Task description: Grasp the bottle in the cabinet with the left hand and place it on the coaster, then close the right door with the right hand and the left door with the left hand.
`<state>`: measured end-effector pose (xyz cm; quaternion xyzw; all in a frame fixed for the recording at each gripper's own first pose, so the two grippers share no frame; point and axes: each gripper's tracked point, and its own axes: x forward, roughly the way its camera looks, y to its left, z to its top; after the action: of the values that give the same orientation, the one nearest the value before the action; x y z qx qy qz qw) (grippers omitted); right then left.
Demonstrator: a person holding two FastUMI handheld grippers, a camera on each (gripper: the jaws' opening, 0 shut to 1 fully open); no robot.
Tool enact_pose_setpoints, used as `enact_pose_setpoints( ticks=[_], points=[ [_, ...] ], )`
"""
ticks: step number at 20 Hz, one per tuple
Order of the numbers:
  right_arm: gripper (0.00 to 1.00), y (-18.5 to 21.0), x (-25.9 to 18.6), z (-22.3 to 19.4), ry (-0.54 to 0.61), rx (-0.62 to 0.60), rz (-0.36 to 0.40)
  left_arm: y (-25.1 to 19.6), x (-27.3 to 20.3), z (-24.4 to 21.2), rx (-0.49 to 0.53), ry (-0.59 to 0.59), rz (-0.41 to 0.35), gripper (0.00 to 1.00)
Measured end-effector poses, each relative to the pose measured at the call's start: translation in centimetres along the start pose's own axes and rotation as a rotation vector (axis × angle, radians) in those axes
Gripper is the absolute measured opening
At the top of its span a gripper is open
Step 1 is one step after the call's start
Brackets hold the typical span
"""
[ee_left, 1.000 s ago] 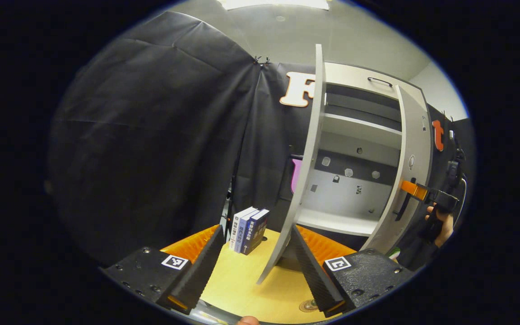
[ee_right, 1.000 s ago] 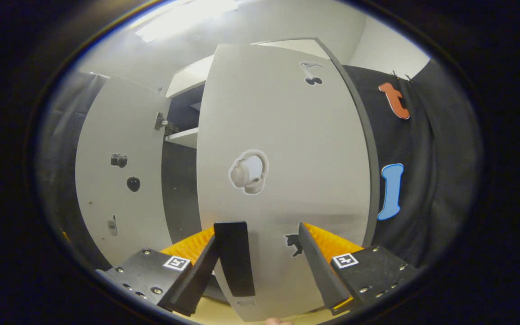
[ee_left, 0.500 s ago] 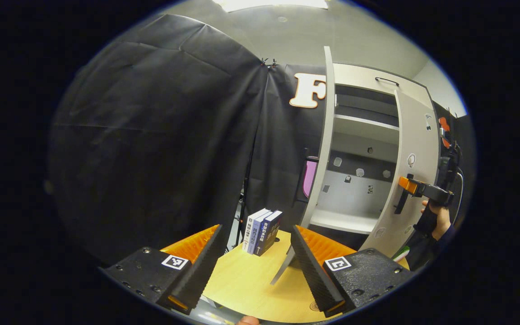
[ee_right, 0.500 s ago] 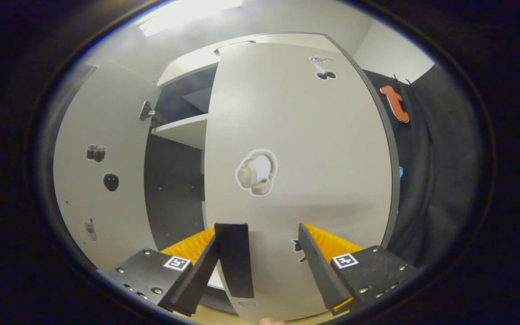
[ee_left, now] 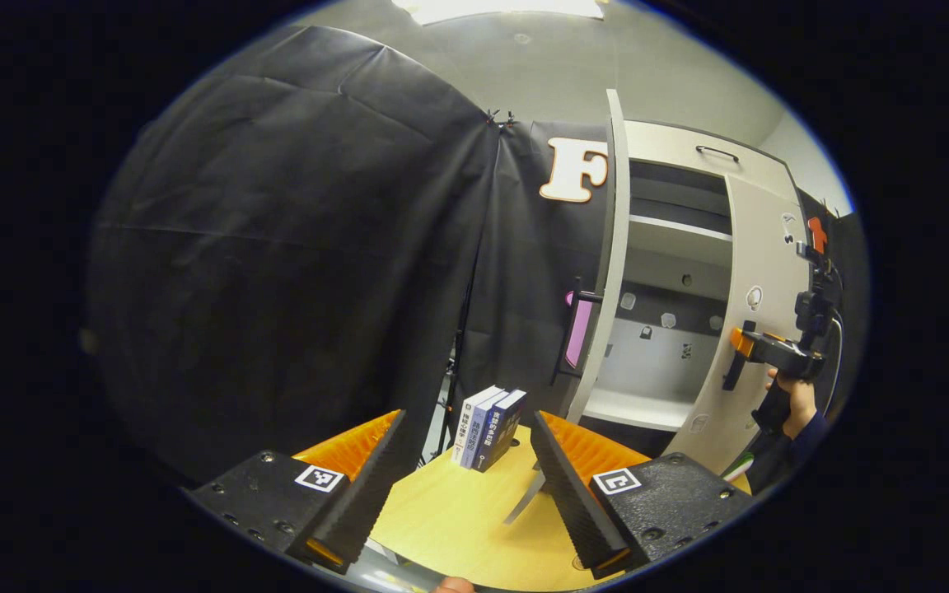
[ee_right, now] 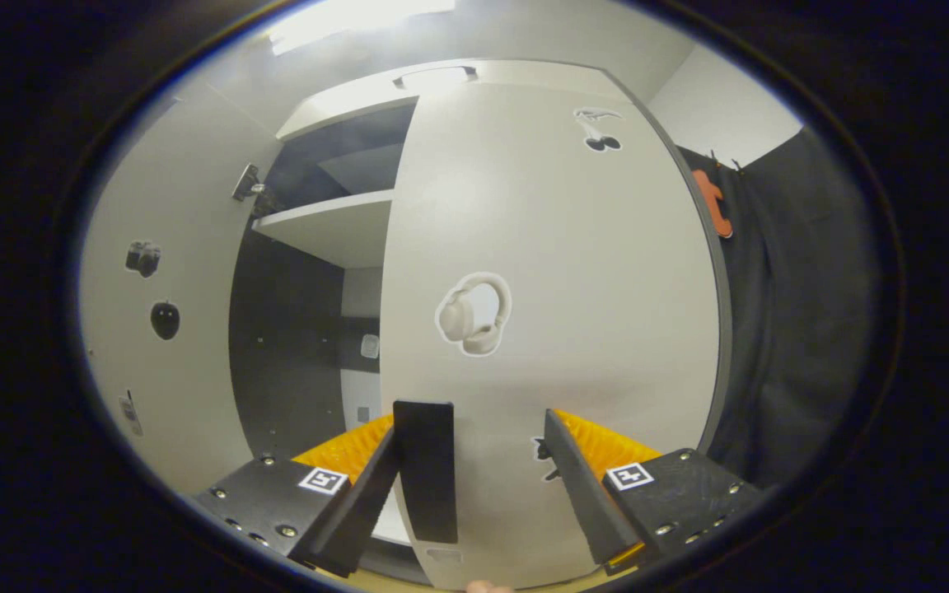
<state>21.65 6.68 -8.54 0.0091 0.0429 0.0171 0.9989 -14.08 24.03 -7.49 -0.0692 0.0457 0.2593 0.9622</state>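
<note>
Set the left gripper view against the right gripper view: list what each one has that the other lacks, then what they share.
Left gripper view: books standing on the wooden table, and the right gripper in a hand at the handle of the right door. Right gripper view: the inner face of the left door, with a camera sticker and a hinge. Both: the cabinet shelf, both doors, and the headphone sticker.

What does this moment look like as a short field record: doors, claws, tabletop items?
right door: partly open, right claw against its front face, fingers apart
left door: wide open, seen edge-on
left claw: open, empty, above the table
books: upright on the table beside the cabinet
bottle, coaster: cannot tell
</note>
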Motion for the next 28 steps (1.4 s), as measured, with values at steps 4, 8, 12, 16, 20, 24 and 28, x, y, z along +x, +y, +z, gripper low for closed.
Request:
enact_pose_setpoints(
  ticks=[4,8,12,16,20,24,28],
  points=[
    [0.98,0.0,0.2,0.0,0.003,-0.005,-0.011,-0.6,1.1,0.0,0.003,-0.002,-0.033,0.94],
    [0.98,0.1,0.2,-0.1,0.011,-0.002,-0.011,-1.2,2.5,0.0,0.007,0.000,-0.076,0.94],
    [0.96,0.2,0.2,-0.2,0.025,-0.001,0.001,-2.2,5.3,1.4,0.022,-0.027,-0.143,0.94],
    [0.98,0.7,-1.0,0.5,0.016,0.042,0.048,-3.8,8.7,3.5,0.000,-0.054,-0.230,0.94],
    [1.00,0.1,-3.9,2.0,-0.017,0.021,0.044,-5.1,11.4,4.8,0.003,-0.060,-0.318,0.94],
    [1.00,0.5,-6.4,0.7,0.031,0.026,0.080,-7.0,13.5,6.4,-0.002,-0.081,-0.440,0.94],
    [1.00,1.3,-7.4,-0.2,0.043,0.015,0.095,-8.2,14.7,6.9,0.003,-0.064,-0.518,0.94]
  ],
)
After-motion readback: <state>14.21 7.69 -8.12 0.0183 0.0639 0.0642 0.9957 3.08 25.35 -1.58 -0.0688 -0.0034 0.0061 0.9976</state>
